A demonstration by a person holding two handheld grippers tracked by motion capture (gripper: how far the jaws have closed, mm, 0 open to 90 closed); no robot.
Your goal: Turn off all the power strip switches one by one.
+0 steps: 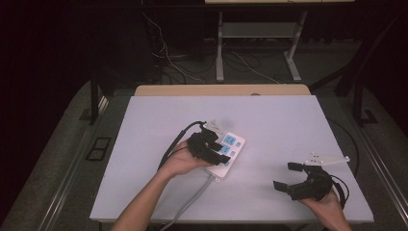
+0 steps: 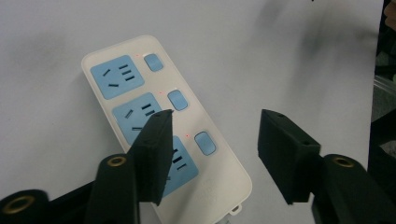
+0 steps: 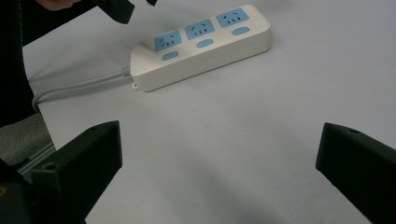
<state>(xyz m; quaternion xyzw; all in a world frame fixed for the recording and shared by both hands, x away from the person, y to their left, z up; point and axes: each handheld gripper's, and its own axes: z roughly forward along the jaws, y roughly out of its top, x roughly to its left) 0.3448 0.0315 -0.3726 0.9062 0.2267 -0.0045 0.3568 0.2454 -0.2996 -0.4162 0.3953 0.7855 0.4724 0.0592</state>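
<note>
Two handheld grippers work over a white table (image 1: 288, 120). Nearest, the right gripper (image 1: 288, 177) hovers with its jaws spread wide, nothing between them. Farther in, the left gripper (image 2: 212, 140) hangs above a white power strip (image 3: 201, 42) lying flat mid-table, jaws partly apart, apparently not touching it. Its three blue sockets are empty.

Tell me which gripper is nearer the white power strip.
Left. The left gripper hovers right over the power strip, jaws apart above its sockets. The right gripper sits well off to the side, jaws wide and empty.
</note>
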